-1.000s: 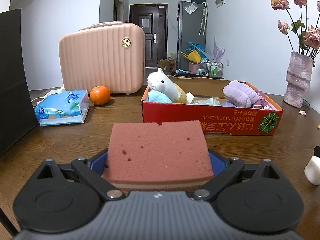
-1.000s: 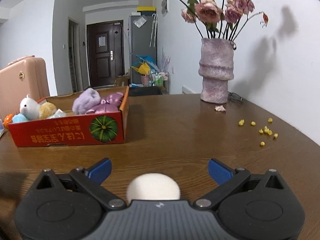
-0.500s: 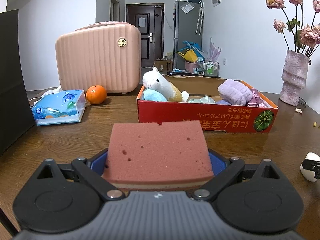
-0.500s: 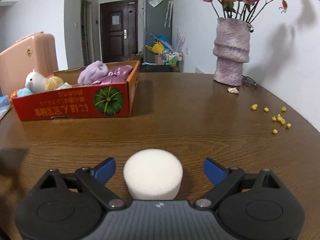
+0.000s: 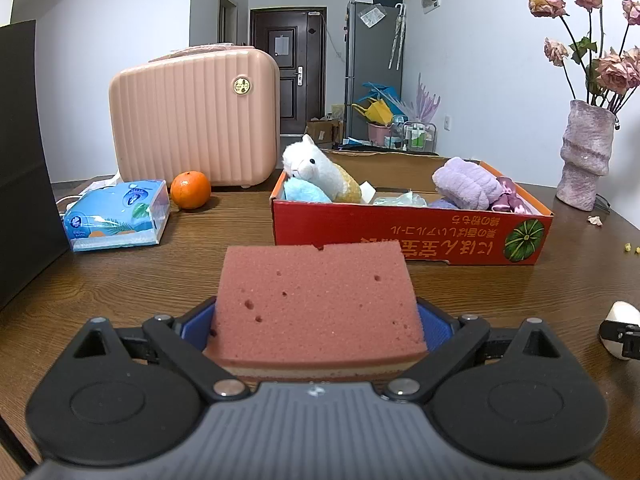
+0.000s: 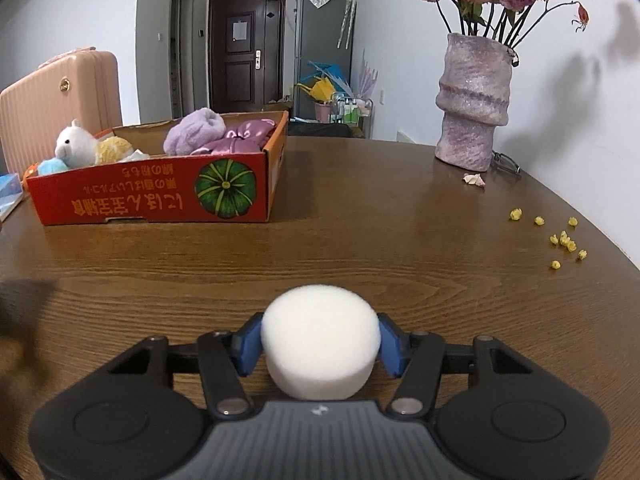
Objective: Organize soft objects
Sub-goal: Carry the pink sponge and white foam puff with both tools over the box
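**2 sponges in hand, box not yet reached**

I have both claws loaded. My left claw [image 5: 318, 316] is clenched on the flat, dusty-pink rectangular foam sponge [image 5: 316, 300]; its blue pads sit tight against both side edges, and the slab juts forward over the brown wood-grain counter [image 5: 120, 276], short of the box. My right claw [image 6: 320, 346] has just been closing, and its blue pads now press on either side of the white, round foam puff [image 6: 320, 340], so I read that as a fresh grip. I cannot tell whether the puff has left the counter or is still resting on it.

Already sorted, as far as I can see: the shallow red cardboard box with the green pumpkin print [image 5: 412, 234] holds a white plush alpaca [image 5: 312, 164], a pale blue soft toy [image 5: 306, 192], a lilac fluffy bundle [image 5: 466, 184] and a shiny purple satin bow [image 5: 510, 200]. There is open room in the middle of the box.

What is left, by my judgement: carry these 2 foam pieces over the near wall of the box and let them go inside. I see no other loose soft pieces on the counter, though the soft tissue pack in blue wrap [image 5: 116, 214] lies well to the left of the box beside an orange [image 5: 191, 190]; whether it counts I cannot say. The ribbed pink hard case [image 5: 196, 116] and the lilac textured vase [image 6: 472, 100] look like bystanders.
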Demonstrator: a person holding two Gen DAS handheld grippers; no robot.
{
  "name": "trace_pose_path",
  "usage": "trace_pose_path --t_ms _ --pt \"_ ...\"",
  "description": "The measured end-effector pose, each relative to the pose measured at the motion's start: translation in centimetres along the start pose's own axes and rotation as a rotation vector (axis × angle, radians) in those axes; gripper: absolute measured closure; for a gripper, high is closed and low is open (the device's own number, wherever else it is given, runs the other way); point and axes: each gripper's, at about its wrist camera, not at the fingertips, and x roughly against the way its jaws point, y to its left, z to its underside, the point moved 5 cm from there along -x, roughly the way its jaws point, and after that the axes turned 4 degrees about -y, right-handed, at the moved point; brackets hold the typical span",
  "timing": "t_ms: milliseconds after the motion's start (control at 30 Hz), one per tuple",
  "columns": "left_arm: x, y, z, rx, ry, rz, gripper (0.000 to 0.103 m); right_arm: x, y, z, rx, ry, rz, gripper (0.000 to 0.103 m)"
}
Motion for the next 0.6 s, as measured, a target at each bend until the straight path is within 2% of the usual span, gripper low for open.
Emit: trace_pose_path --t_ms 600 --pt "0.2 -0.2 -0.4 -0.007 -0.009 0.0 0.004 2.2 2.2 -1.7 0.027 -0.125 -0.063 0.047"
